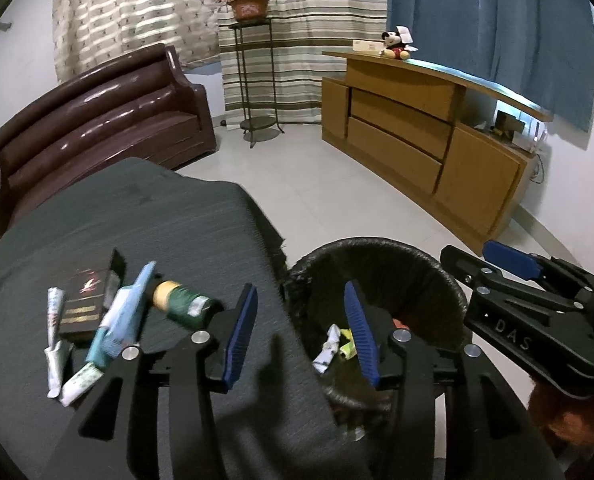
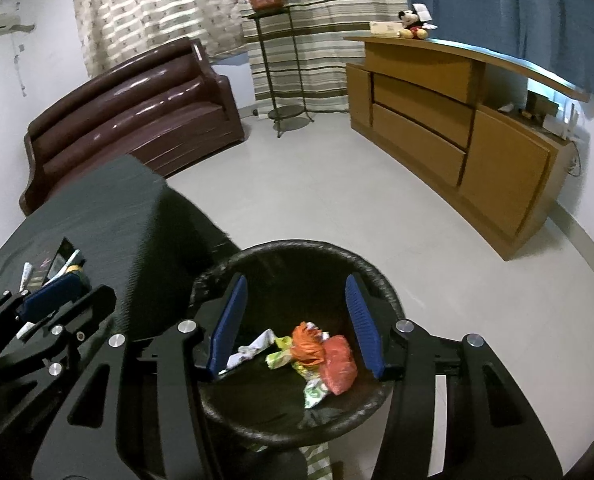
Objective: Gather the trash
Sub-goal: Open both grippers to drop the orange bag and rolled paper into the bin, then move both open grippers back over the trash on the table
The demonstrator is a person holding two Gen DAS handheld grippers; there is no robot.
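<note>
A black bin (image 1: 377,242) stands on the floor beside a table under a dark cloth (image 1: 177,220). My left gripper (image 1: 301,336) hangs open over the table's edge and the bin's rim, with nothing between its blue pads. On the table lie a dark box (image 1: 85,300), a green bottle (image 1: 185,306), a light-blue pack (image 1: 125,316) and white tubes (image 1: 55,312). My right gripper (image 2: 297,328) is open above the bin (image 2: 297,245), its pads empty. Inside lie an orange wrapper (image 2: 309,342), a red bag (image 2: 339,364) and a white wrapper (image 2: 253,350).
A brown sofa (image 1: 97,120) stands behind the table. A metal plant stand (image 1: 257,80) and a wooden sideboard (image 1: 417,132) line the far wall. Pale tiled floor (image 2: 337,200) lies between them and the bin. The right gripper (image 1: 483,258) shows in the left wrist view.
</note>
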